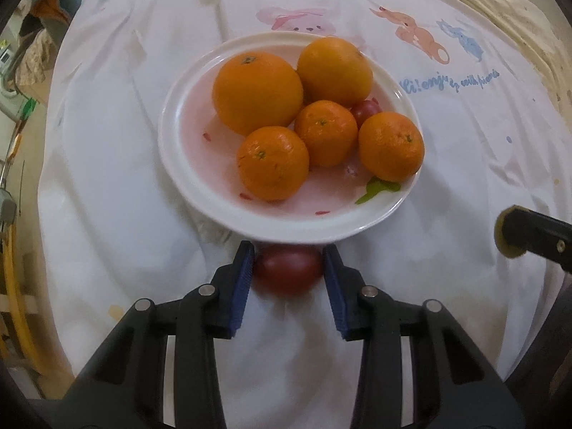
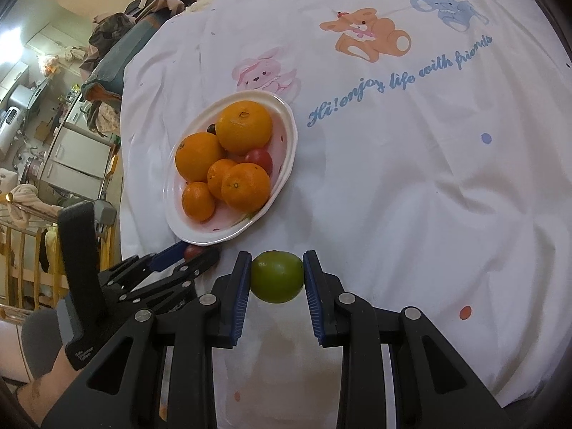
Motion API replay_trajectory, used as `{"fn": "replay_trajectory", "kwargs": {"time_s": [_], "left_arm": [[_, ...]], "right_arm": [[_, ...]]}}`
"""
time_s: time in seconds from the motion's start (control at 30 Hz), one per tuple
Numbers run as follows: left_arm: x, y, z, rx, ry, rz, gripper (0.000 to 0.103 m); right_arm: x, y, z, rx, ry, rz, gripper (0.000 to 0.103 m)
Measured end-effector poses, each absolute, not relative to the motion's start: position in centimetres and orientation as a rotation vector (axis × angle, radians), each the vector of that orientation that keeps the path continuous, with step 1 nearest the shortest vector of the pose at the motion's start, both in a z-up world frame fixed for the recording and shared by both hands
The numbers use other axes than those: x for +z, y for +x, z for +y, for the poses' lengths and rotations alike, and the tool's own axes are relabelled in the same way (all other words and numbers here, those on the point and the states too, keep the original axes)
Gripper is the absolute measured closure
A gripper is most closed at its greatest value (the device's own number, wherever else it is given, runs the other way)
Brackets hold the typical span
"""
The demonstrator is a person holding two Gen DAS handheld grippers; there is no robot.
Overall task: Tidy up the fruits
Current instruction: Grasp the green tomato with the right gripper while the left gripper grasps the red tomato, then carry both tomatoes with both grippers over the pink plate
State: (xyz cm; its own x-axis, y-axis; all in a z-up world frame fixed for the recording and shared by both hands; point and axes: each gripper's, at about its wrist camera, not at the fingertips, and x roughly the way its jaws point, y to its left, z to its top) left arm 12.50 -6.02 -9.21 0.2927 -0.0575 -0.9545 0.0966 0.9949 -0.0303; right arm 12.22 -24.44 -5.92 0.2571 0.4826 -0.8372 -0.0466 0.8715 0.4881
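Left tongs [image 1: 289, 268] hold tomato [image 1: 287, 271] | right tongs [image 2: 276, 279] hold lime [image 2: 276, 277] | both near plate [image 1: 186, 164]; probably going in

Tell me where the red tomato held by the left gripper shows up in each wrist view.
Left wrist: red tomato at bottom centre, between the left gripper pads, just below the plate rim.
Right wrist: red tomato at lower left, mostly hidden by the left gripper.
Shared landmark: white plate of oranges.
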Motion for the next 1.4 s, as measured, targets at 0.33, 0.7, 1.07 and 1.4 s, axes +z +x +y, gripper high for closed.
{"fn": "replay_trajectory", "kwargs": {"time_s": [0.33, 0.7, 1.07, 1.4], "left_arm": [[-7.9, 10.2, -4.4, -0.085, -0.008, 1.271, 0.068], [-6.0, 9.7, -1.3, 0.041, -0.052, 1.223, 0.068], [-0.8, 12.9, 1.0, 0.038, -0.072, 1.134, 0.068], [-1.7, 16.4, 1.2, 0.026, -0.117, 1.155, 0.068]], "right_arm": [[-5.5, 12.2, -23.6, 0.394, 0.394, 1.257, 0.072], [-4.2, 12.1, -24.0, 0.45, 0.458, 1.206, 0.072], [-1.4, 12.9, -24.6, 0.518, 0.551, 1.068, 0.072], [-2.2, 15.5, -23.8, 0.503, 0.502, 1.091, 0.072]]}}
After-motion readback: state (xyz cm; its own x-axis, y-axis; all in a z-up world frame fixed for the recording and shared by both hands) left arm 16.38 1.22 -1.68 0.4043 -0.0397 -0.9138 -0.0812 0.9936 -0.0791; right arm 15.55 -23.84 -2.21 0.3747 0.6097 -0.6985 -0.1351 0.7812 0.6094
